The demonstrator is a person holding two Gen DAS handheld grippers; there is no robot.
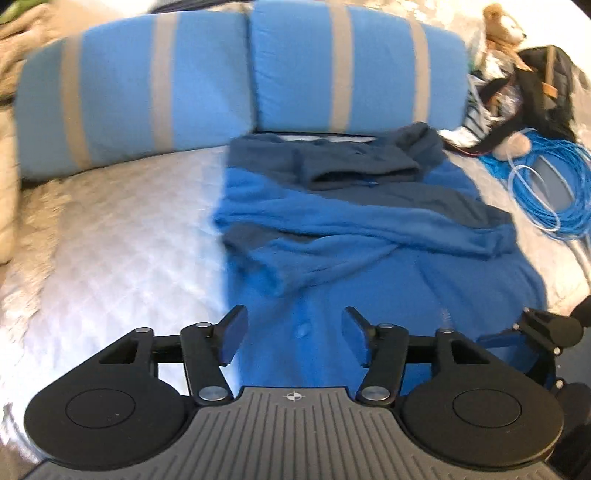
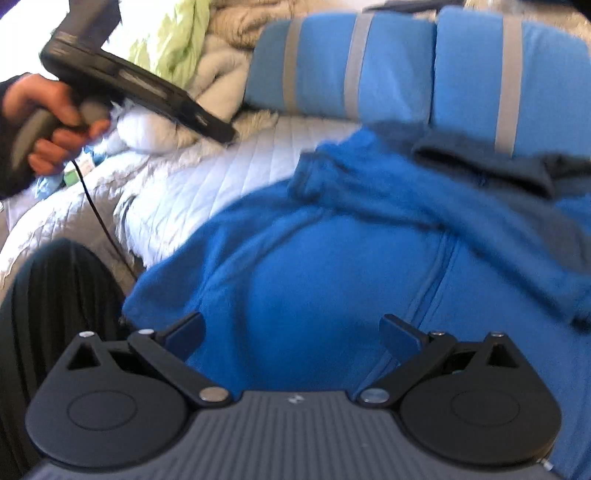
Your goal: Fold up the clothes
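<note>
A blue fleece jacket [image 1: 332,236] with a dark navy hood lies on the white quilted bed, both sleeves folded across its chest. It also shows in the right wrist view [image 2: 332,266], zipper running down right of centre. My left gripper [image 1: 293,336] is open and empty, hovering over the jacket's lower part near its left edge. My right gripper [image 2: 291,338] is open wide and empty, just above the jacket's lower body. The right gripper's side [image 1: 546,332] shows at the right edge of the left wrist view. The left gripper [image 2: 140,96], held by a hand, shows at upper left in the right wrist view.
Two blue pillows with grey stripes [image 1: 236,74] stand behind the jacket. A coil of blue cable [image 1: 550,184], a black bag [image 1: 543,92] and a stuffed toy [image 1: 502,26] lie at the right. Rumpled blankets [image 2: 221,44] are piled at the left. White quilt [image 1: 122,229] shows left of the jacket.
</note>
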